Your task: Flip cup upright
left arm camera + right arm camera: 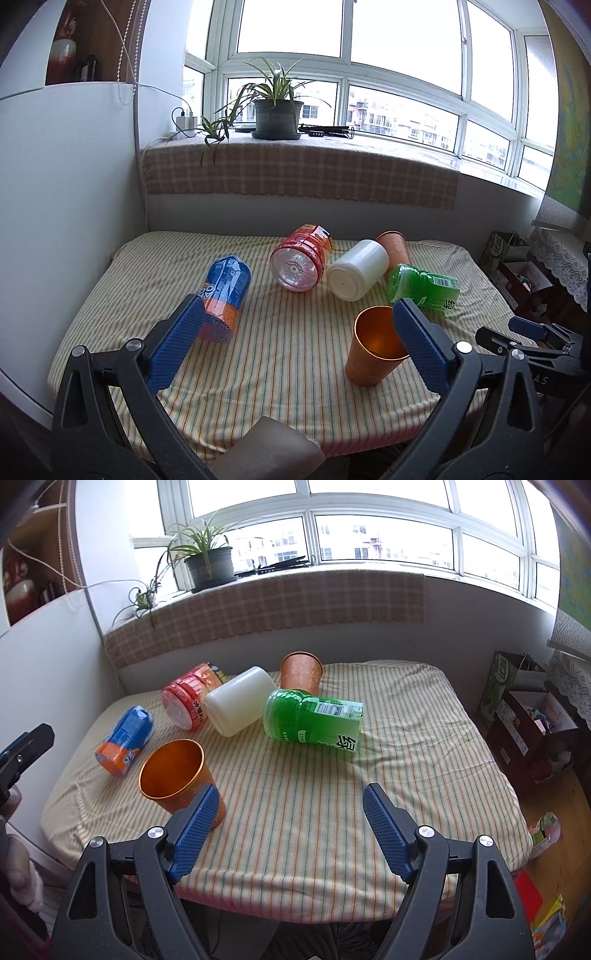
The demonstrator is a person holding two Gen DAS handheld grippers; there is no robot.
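Observation:
An orange metal cup (pixel 373 347) stands upright, mouth up, near the table's front; it also shows in the right wrist view (pixel 177 775). A second orange cup (pixel 301 672) stands mouth down at the back; it shows in the left wrist view (pixel 394 245) too. A white cup (pixel 356 273) lies on its side, also visible in the right wrist view (pixel 240 705). My left gripper (pixel 295 325) is open and empty above the table front, its right finger in front of the upright cup. My right gripper (pixel 288 812) is open and empty, its left finger beside that cup.
A blue and orange bottle (pixel 223 295), a red bottle (pixel 301 258) and a green bottle (pixel 424 288) lie on the striped tablecloth (pixel 288 354). A potted plant (pixel 275 110) stands on the sill. Boxes and bags (pixel 524 716) sit on the floor at the right.

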